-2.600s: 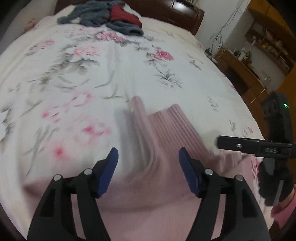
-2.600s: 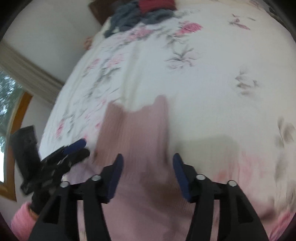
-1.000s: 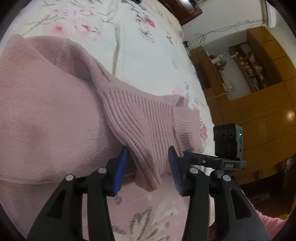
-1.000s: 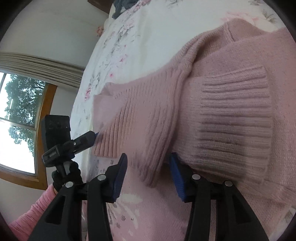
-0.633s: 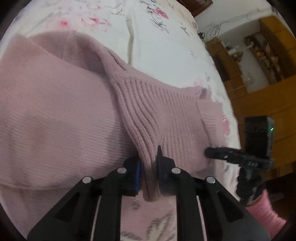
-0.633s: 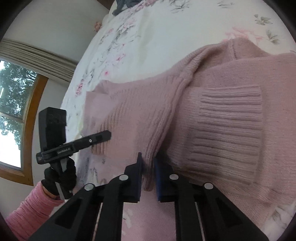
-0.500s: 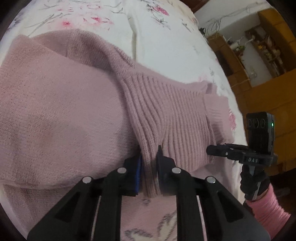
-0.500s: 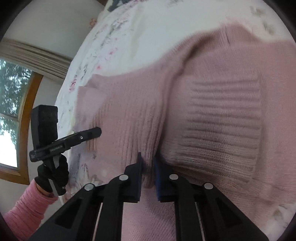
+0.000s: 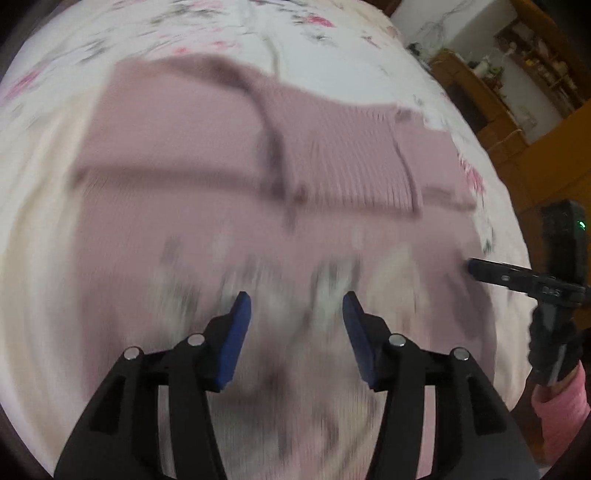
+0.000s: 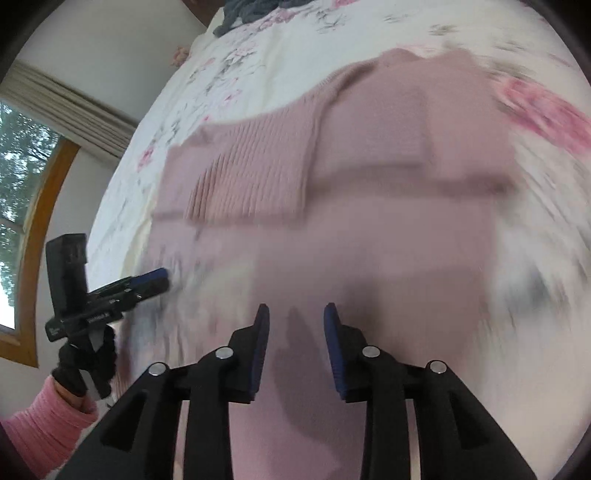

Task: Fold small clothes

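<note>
Pink sweater (image 9: pixel 229 155) lies flat on the flowery bed (image 9: pixel 332 40), filling the middle of both views, with its ribbed sleeves folded across it. Left claw (image 9: pixel 296 306) is spread wide apart, holding nothing. Right claw (image 10: pixel 294 317) is also apart and holds nothing. White writing on the claws is too blurry to read. Grey clothes (image 10: pixel 255 9) sit at the top of the right view, a window (image 10: pixel 14 206) at its left edge.

Ahead of the fingers lies a pink sweater (image 9: pixel 192 155) of soft matt knit, its sleeve ribbed. Beneath it, the floral bedsheet (image 10: pixel 280 66) is smooth cloth. Far right, glossy wooden furniture (image 9: pixel 476 96).
</note>
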Demonstrator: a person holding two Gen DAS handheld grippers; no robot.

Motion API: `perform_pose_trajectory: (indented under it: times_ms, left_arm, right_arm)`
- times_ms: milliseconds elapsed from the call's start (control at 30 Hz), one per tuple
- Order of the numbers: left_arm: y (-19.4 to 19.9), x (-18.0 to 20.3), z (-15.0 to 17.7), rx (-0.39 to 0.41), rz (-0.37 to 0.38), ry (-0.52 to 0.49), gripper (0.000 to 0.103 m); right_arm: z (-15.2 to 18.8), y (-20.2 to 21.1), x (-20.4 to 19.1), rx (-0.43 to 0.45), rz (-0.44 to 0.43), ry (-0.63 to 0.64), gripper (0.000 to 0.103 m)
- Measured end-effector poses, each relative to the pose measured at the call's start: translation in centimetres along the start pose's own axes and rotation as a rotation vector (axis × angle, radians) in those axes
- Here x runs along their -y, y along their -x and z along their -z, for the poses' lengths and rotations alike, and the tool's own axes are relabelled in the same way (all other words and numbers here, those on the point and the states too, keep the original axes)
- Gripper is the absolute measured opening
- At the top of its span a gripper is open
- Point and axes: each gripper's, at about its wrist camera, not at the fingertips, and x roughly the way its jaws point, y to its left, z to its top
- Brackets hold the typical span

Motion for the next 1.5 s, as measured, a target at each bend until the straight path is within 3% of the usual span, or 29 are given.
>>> perform_pose_trajectory:
  times_ms: [100, 167, 300, 433, 700, 967, 1333, 1500]
  left_arm:
    - [3.8, -0.4, 5.1, 0.019, -0.056, 0.038, 0.053]
    - [6.9, -0.4, 8.7, 0.049, -0.152, 0.014, 0.059]
    - [11.0, -1.1, 12.4, 0.087, -0.239, 0.04, 0.062]
    - [13.3, -2.2, 14.4, 0.094, -0.319, 0.084, 0.063]
    - [14.9, -3.7, 17.1, 0.076, -0.345, 0.111, 0.068]
    - [13.7, -5.9, 18.6, 0.01, -0.353, 0.149, 0.07]
    - [11.8, -7.0, 19.9, -0.055, -0.302, 0.175, 0.07]
    - [11.2, -7.0, 20.3, -0.068, -0.232, 0.194, 0.071]
  right_arm:
    - [6.1, 3.2, -0.6, 0.01, 0.002, -0.057, 0.037]
    - [9.6, 5.6, -1.1, 0.026, 0.037, -0.068, 0.037]
    - [13.6, 10.1, -0.7, 0.101, 0.079, -0.123, 0.045]
    - [15.5, 12.4, 0.1, 0.13, 0.036, -0.2, 0.047]
    - [18.9, 12.6, -1.4, 0.097, 0.128, -0.143, 0.053]
    - [21.2, 9.6, 0.5, 0.013, 0.113, -0.194, 0.055]
    - [22.9, 7.9, 1.0, -0.041, 0.131, -0.199, 0.055]
    - [23.4, 8.0, 1.1, -0.05, 0.134, -0.196, 0.056]
